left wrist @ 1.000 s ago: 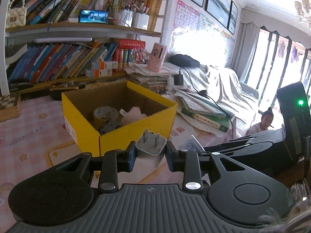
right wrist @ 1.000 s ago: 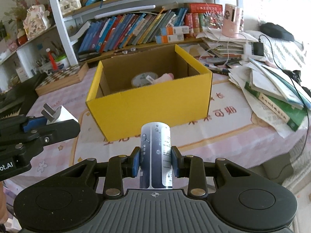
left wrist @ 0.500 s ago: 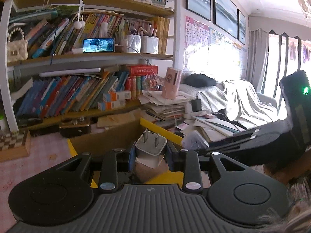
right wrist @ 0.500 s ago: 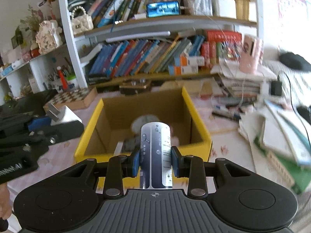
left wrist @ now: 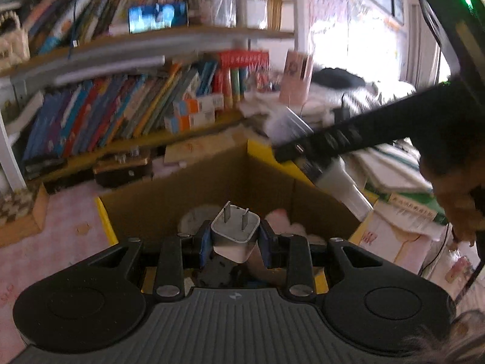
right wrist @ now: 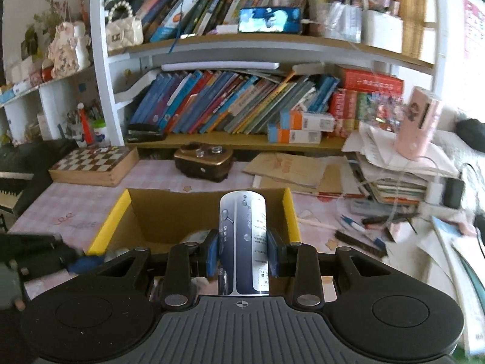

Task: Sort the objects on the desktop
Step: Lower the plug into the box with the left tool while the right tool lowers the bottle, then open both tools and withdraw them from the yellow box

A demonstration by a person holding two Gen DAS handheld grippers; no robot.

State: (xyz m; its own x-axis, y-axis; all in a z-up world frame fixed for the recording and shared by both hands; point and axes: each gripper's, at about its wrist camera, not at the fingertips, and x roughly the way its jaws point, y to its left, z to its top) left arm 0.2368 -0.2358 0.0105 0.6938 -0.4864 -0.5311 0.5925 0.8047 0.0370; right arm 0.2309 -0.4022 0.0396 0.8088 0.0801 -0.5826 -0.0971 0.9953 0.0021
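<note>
Left claw (left wrist: 233,244) clamped on a white plug adapter (left wrist: 235,232), blue pads pressing both its sides, two metal prongs pointing up and away from the camera. Adapter hangs over the open yellow cardboard box (left wrist: 104,220), near its front edge. Inside the box, past the adapter: a greyish tape roll (left wrist: 194,217) at 11 o'clock and something pink-white (left wrist: 280,218) at 1 o'clock, both blurred. Right claw (right wrist: 242,256) closed tight on a white-and-dark-blue printed cylinder bottle (right wrist: 244,236), held upright between the blue pads, top end sticking well above them. The bottle also sits over the box (right wrist: 116,212), at its near side, brown interior visible behind it. In the left wrist view the right claw (left wrist: 303,148) comes in from 2 o'clock over the far right corner of the box, a person's hand (left wrist: 457,209) behind it at 3 o'clock; motion blur there. In the right wrist view the left claw (right wrist: 75,262) shows at 9 o'clock, beside the box's left wall. Box stands on a pink checked tabletop (right wrist: 75,197). Beyond it at 12 o'clock a brown case (right wrist: 203,160), at 10 o'clock a chessboard box (right wrist: 94,165), at 2 o'clock a stack of papers (right wrist: 391,176) with a pink cylinder (right wrist: 419,124) on top, pens (right wrist: 357,227) scattered at 3 o'clock. Bookshelf (right wrist: 230,106) full of leaning books behind; a phone (right wrist: 269,19) with lit screen on the upper shelf.
</note>
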